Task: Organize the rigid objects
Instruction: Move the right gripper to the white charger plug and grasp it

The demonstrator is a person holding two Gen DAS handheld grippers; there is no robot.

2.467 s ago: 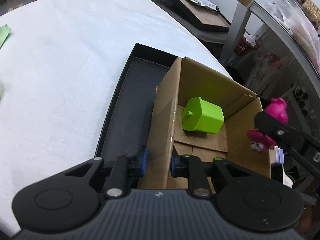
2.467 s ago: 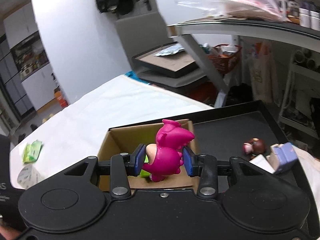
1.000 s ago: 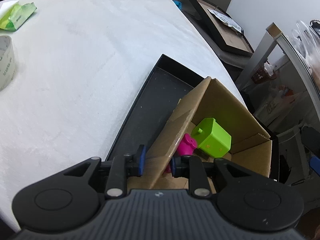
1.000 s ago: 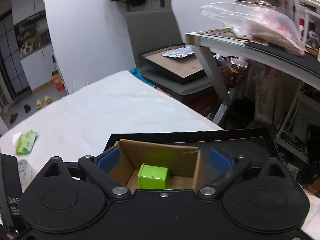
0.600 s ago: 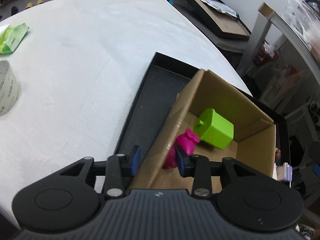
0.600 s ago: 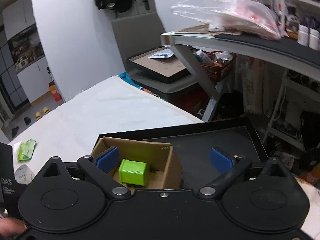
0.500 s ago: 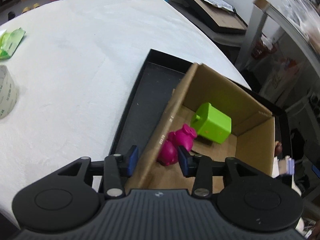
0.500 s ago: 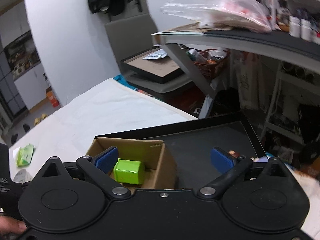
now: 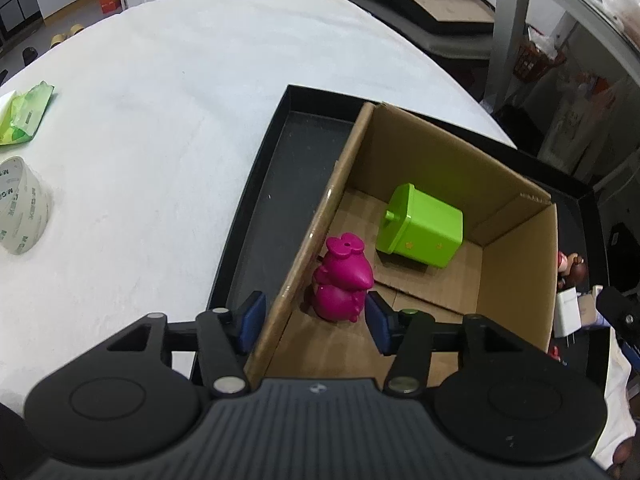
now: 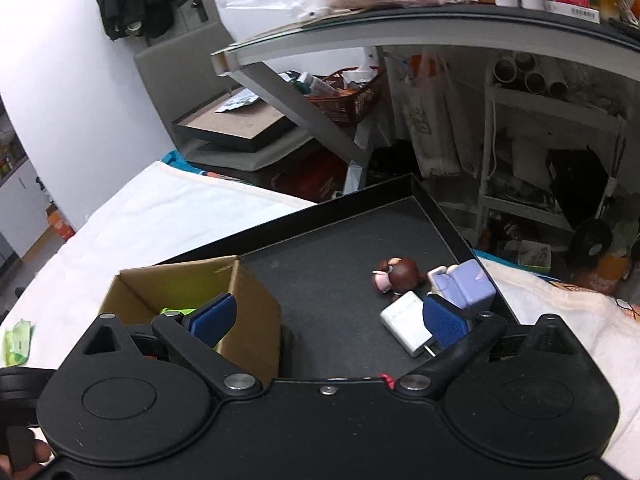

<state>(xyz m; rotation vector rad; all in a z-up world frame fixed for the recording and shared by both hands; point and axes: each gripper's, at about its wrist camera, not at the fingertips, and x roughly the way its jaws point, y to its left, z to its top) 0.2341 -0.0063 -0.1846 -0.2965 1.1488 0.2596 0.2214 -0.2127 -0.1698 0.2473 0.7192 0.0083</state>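
A cardboard box [image 9: 516,280] stands in a black tray [image 9: 280,184]. Inside it a pink figure [image 9: 342,284] stands upright by the near left wall, and a green cube [image 9: 424,232] lies behind it. My left gripper [image 9: 315,324] straddles that wall. Its jaws are opening, with the wall and the pink figure between them and neither pad pressing. My right gripper [image 10: 328,322] is wide open over the tray [image 10: 340,264], nothing between its fingers. Just past its right pad lie a white charger [image 10: 406,320], a brown-haired figurine [image 10: 396,274] and a lavender block [image 10: 466,284].
A tape roll [image 9: 20,204] and a green packet [image 9: 24,114] lie on the white tablecloth [image 9: 160,120] left of the tray. A metal shelf [image 10: 360,40] overhangs cluttered storage beyond the table's far edge. The box [image 10: 256,312] fills the tray's left end.
The left jaws have spread off the box wall, and the tilted box has settled flat. The pink figure, dropped in by the right gripper, now stands upright. The right gripper swung right over the tray.
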